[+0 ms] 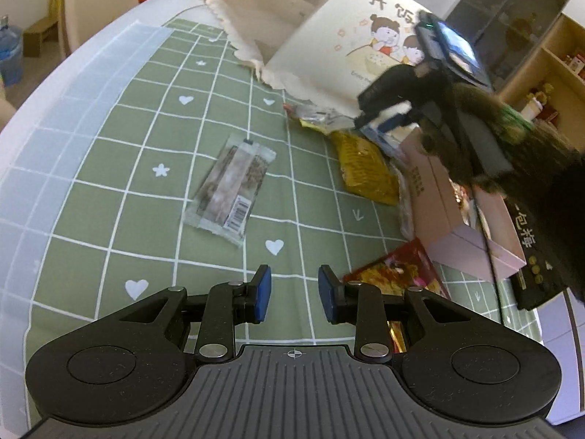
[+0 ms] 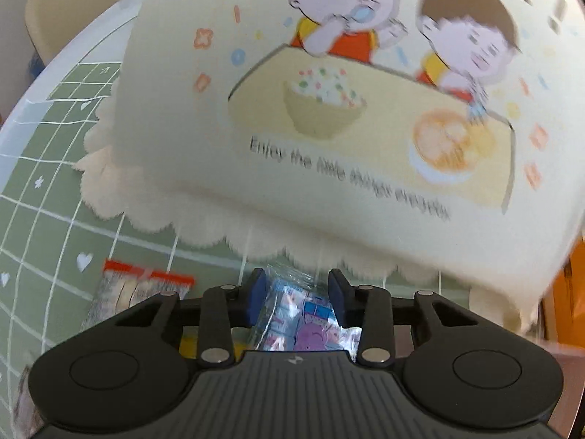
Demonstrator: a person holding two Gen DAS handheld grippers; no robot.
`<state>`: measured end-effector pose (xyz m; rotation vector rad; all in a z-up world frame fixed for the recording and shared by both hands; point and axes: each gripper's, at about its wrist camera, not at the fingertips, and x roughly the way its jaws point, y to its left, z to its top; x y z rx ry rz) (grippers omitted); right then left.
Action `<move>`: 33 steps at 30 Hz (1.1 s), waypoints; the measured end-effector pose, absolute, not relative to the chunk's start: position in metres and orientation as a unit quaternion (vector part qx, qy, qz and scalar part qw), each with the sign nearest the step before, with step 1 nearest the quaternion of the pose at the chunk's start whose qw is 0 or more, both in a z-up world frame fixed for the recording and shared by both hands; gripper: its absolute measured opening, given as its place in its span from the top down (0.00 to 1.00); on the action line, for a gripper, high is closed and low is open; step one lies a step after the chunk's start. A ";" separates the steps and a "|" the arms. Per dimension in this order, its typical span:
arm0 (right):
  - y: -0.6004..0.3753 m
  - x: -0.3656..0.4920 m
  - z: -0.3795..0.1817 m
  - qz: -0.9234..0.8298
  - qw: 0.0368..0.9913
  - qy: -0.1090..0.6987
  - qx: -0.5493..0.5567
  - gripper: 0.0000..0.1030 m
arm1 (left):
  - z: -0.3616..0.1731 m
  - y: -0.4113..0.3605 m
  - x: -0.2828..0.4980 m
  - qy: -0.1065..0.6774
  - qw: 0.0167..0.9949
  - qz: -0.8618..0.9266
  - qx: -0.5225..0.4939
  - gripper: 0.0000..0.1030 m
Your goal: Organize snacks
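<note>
A round worktop [image 1: 65, 117] has a green cloth [image 1: 153, 139] with white squares, hearts and stars on it. On the left lies one long snack bar [image 1: 229, 190] in a see-through wrapper, flat on the cloth, with a barcode at its near end. It lies alone, well apart from the rest.

The left hand-held gripper [image 1: 294, 294] hangs over the cloth near the front. Its blue pads [image 1: 264, 294] are as close together as they go, and nothing is between them.

To the right is a heap of snacks: a yellow bag [image 1: 365, 166], a red bag [image 1: 396, 274], a pink box [image 1: 457, 212] and a black box [image 1: 537, 256].

Behind the heap stands a big cream bag [image 1: 329, 47] with a wavy edge and a drawing of two kids eating.

The right hand-held gripper [image 2: 297, 294] points down at the heap, just in front of the cream bag. A shiny blue and purple packet [image 2: 303, 320] sits between its pads [image 2: 256, 292]. I cannot tell if the pads press on it. Two little packs with red tops [image 2: 146, 285] lie just to its left.
</note>
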<state>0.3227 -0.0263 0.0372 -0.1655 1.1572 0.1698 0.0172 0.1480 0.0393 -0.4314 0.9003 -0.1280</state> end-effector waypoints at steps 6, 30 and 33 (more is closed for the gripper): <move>-0.019 0.248 0.039 0.142 0.817 0.557 -0.053 0.63 | 0.035 0.150 0.022 0.435 0.873 -0.045 -0.216 0.69; -0.063 -0.011 0.031 0.208 0.862 0.432 -0.164 0.24 | 0.065 0.077 0.051 0.425 0.891 -0.100 -0.125 0.69; -0.088 -0.015 0.030 0.169 0.870 0.431 -0.168 0.22 | 0.065 0.045 0.062 0.436 0.886 -0.140 -0.075 0.69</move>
